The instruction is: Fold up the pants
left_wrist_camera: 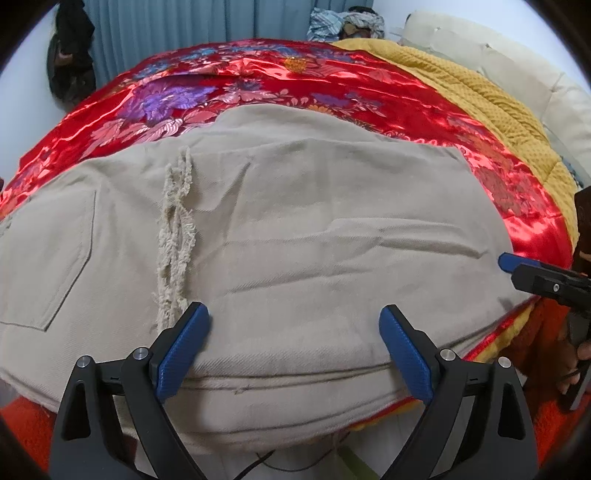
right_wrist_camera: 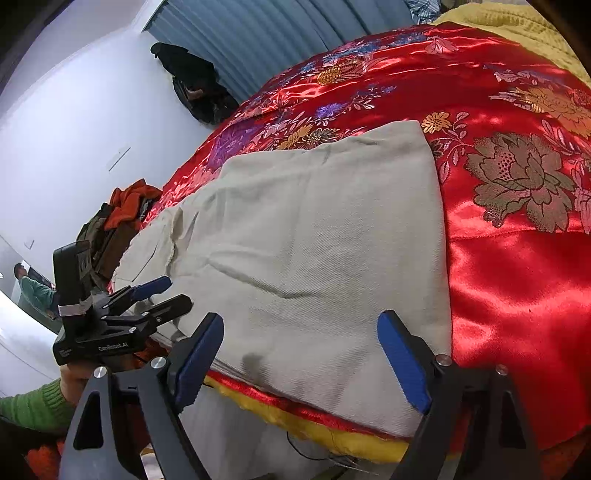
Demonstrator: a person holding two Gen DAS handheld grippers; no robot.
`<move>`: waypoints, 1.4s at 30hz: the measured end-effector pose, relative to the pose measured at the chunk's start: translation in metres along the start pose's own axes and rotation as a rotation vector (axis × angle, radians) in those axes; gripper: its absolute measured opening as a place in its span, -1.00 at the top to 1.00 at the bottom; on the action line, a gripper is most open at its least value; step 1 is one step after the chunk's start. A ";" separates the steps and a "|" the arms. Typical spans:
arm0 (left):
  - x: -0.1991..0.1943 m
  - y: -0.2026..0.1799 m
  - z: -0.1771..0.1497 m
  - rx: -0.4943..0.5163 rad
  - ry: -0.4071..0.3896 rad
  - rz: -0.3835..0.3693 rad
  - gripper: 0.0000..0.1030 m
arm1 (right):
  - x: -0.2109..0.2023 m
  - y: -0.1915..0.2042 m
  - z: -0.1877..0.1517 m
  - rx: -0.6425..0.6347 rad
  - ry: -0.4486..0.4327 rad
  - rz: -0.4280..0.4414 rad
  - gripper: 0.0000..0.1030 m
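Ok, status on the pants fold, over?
Left hand-held gripper open, right hand-held gripper open, neither holding cloth. Beige pants lie folded on red floral bedspread. Nothing in the way.

**Premises: domestic bedroom**

A bed (left_wrist_camera: 532, 236) under a red floral satin cover (left_wrist_camera: 258, 92) fills the view. Beyond the bed hang blue curtains (left_wrist_camera: 166, 33); on its far side lie a mustard knit blanket (left_wrist_camera: 461, 85) and a cream upholstered headboard (left_wrist_camera: 517, 74). Dark clothes (right_wrist_camera: 192, 81) hang on the white wall beside the curtains.

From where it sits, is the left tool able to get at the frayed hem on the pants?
Probably yes: the left tool stands open with the frayed hem just beyond its left finger, nothing lying between.
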State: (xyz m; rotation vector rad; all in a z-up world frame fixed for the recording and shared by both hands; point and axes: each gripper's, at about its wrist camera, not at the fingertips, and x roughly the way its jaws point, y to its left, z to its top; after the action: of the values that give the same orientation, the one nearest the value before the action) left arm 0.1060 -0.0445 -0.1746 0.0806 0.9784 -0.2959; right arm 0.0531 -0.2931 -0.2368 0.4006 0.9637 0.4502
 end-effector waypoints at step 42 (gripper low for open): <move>-0.086 0.271 -0.063 -0.905 -0.151 -0.121 -0.03 | 0.006 0.009 0.000 -0.025 0.010 -0.018 -0.92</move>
State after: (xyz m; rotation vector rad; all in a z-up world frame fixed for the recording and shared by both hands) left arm 0.0866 0.2453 -0.1565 -0.8159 0.8924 0.0508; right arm 0.0544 -0.2828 -0.2365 0.3677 0.9695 0.4477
